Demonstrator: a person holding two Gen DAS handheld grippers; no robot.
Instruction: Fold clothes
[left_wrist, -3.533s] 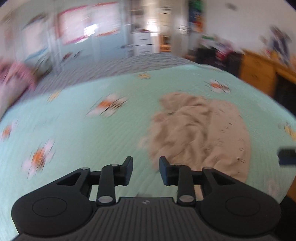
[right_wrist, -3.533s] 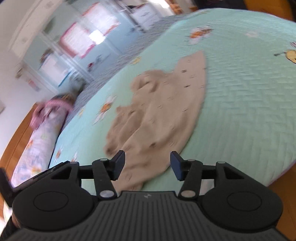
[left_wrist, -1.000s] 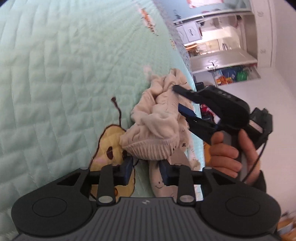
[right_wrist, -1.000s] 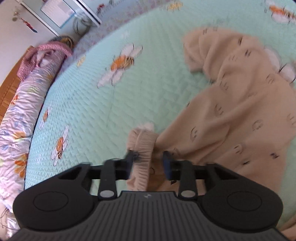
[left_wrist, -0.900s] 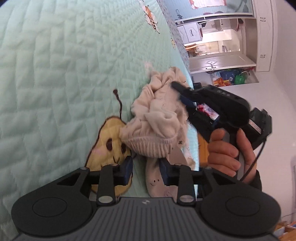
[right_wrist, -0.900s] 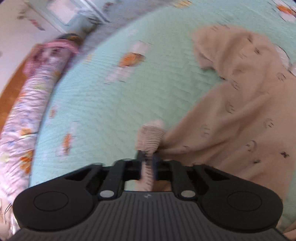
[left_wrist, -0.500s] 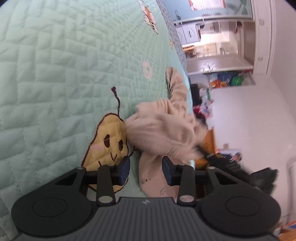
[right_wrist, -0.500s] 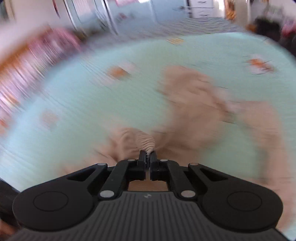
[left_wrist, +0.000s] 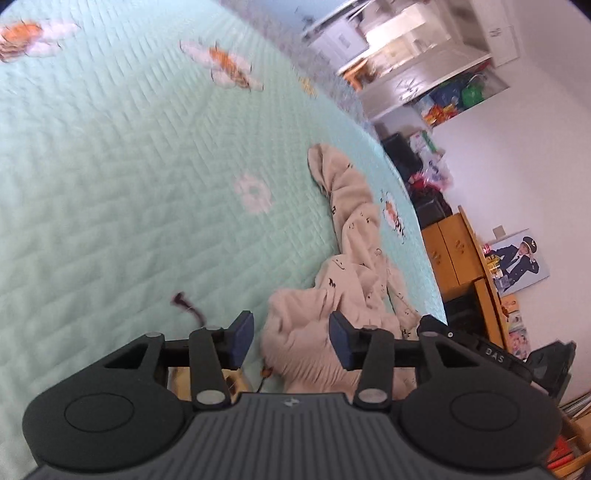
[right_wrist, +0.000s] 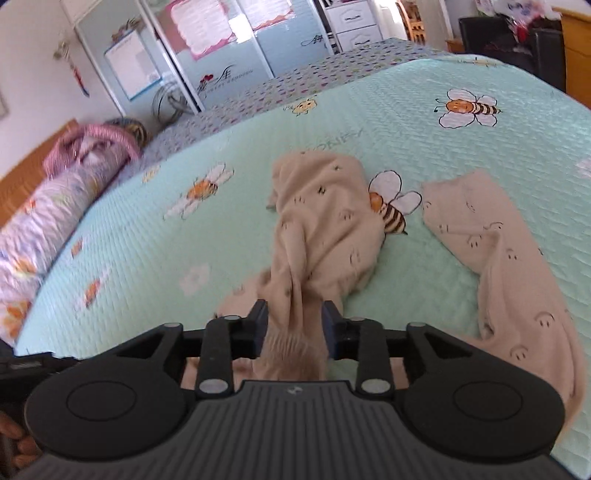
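Left wrist view: mint-green quilted bedspread (left_wrist: 110, 177) with bee and daisy prints fills the left and centre. Left gripper (left_wrist: 288, 341) at 6 o'clock, black body, blue pads; jaws at a middling gap and have just been opening. The bunched ribbed end of the beige knit garment with small black smiley prints (left_wrist: 354, 266) shows between the fingers, but neither pad is seen pressing it, so nothing is gripped. From there the garment trails in a crumpled strip toward 1 o'clock across the bedspread, ending in a rounded tip. A black device (left_wrist: 495, 354), partly hidden, sits just right of the gripper at 4 o'clock. Orange wooden cabinet (left_wrist: 454, 251) at 3 o'clock beside the bed, cluttered white shelves (left_wrist: 424, 66) at 1 o'clock

Right wrist view: long floral bolster pillow (right_wrist: 40, 210) with a pink striped cloth at its far end lies at 9 to 10 o'clock along the bed's edge. Right gripper (right_wrist: 293, 325) at 6 o'clock; jaws narrow and have just been opening. The garment's ribbed cuff (right_wrist: 291, 350) lies between the fingers, blurred, cloth filling most of the gap; cannot tell whether the pads press on it. One leg runs up toward 12 o'clock, half covering a printed bee; the other leg (right_wrist: 509, 269) lies flat at 3 o'clock, apart from the first. Pale blue wardrobe doors (right_wrist: 221, 48) at 11 to 12 o'clock
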